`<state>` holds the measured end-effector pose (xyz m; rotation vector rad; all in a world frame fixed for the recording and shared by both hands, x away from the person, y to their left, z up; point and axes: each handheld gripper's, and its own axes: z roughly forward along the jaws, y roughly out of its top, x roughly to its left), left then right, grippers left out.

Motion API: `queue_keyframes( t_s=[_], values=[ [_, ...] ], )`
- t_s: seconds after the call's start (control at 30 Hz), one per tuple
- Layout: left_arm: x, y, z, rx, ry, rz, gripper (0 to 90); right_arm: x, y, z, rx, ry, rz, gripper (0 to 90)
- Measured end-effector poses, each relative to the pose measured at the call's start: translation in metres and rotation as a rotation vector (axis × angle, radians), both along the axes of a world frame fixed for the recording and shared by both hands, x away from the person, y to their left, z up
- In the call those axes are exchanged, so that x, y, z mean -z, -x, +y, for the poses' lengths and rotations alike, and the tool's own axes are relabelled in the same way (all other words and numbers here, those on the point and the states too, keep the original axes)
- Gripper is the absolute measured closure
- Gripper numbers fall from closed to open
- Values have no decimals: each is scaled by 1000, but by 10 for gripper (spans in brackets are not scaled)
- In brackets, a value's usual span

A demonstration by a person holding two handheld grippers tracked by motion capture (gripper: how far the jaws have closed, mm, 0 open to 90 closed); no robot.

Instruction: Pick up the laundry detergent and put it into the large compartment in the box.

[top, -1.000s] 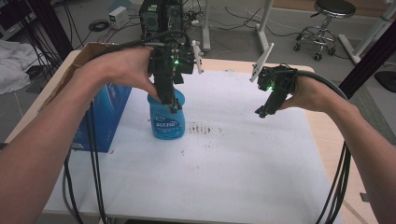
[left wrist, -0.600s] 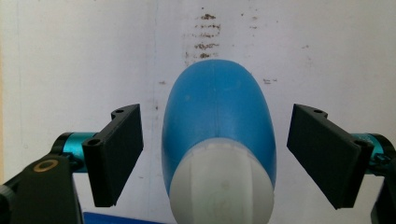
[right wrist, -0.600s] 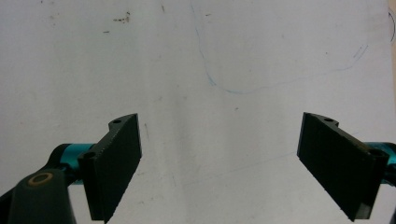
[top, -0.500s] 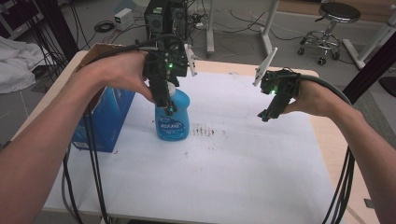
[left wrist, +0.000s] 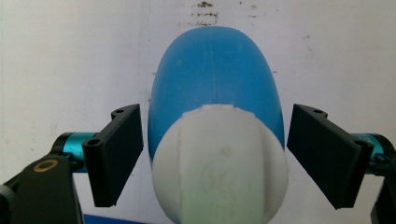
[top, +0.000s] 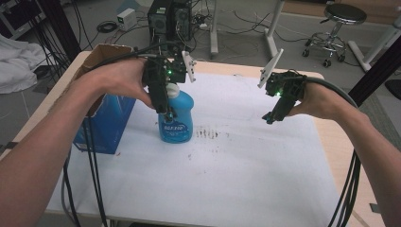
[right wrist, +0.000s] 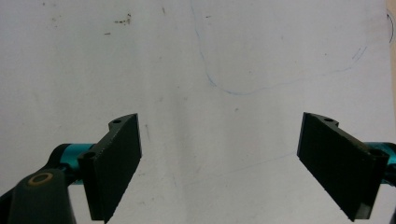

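1. Blue bottle (top: pixel 176 116) stands upright on the white-covered table (top: pixel 246 175), just right of the blue box (top: pixel 106 123). White cap (left wrist: pixel 219 163) on top. A patch of dark specks (top: pixel 210 134) lies on the cover just right of the bottle.
2. Left tool (top: pixel 166 108) comes down over the bottle from above. In the left gripper view its jaws are spread, one on each side of the cap, with a visible gap on both sides. Nothing gripped.
3. Right tool (top: pixel 270 117) hangs above the table well right of the bottle, jaws wide apart, empty. In the right gripper view, bare white cover (right wrist: pixel 210 70) lies between them.
4. Judgement: step in hand is a grasp at the cap or neck.
5. Risk: the cap is rounded and smooth. Closing too high on it could let the pads slide off upward.
6. Risk: the gaps look slightly uneven. One pad landing first could push the bottle sideways or tip it toward the box.
7. Risk: a neck-only hold lets the body swing on lifting. The right tool stands too far off to steady it.
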<state>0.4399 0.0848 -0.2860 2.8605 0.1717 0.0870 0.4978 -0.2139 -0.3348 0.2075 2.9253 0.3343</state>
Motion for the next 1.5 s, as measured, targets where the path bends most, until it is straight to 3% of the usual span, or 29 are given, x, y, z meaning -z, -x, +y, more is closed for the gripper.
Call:
queue_keyframes(
  t_s=[0.33, 1.13, 1.5],
  values=[
    [0, -1, -1, 3, 2, 3, 190, 0, 1, -1, 6, -1, -2, 130],
    [-1, -3, 0, 7, 17, 20, 331, 2, 0, 0, 7, 16, 2, 130],
    [-3, -4, -1, 3, -3, 18, 372, 3, 0, -1, 8, 25, 2, 130]
  ],
)
